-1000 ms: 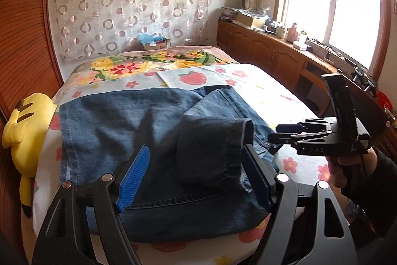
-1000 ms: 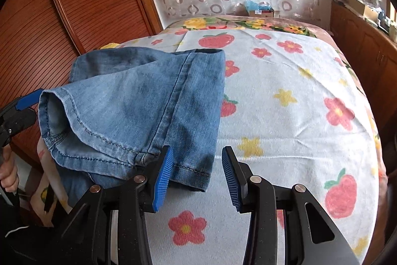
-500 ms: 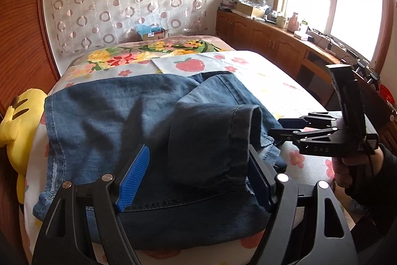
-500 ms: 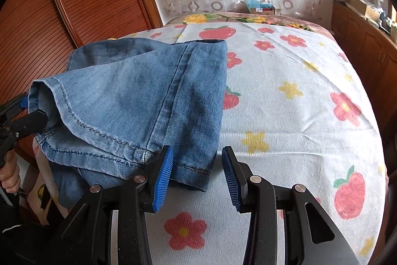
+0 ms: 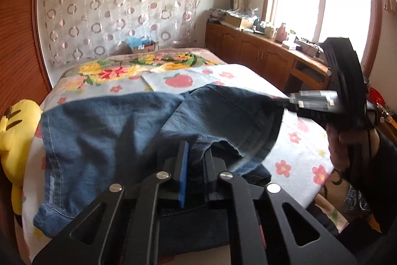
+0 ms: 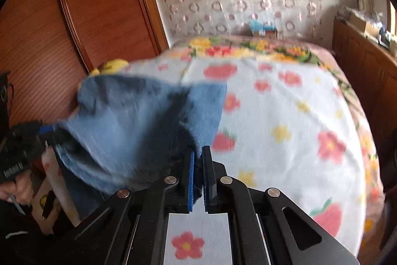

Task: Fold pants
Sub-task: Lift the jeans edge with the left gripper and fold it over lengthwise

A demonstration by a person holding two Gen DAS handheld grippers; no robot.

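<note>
Motion blur smears the jeans [image 6: 139,121] and the bedspread [image 6: 285,116] in the right wrist view.

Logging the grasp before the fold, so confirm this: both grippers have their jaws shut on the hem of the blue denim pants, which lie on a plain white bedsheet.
One thing is wrong: the bedsheet is not plain; it is white with printed flowers and strawberries, as the right wrist view shows. The rest stands: the left gripper and right gripper have their jaws shut on the blue denim pants.
</note>
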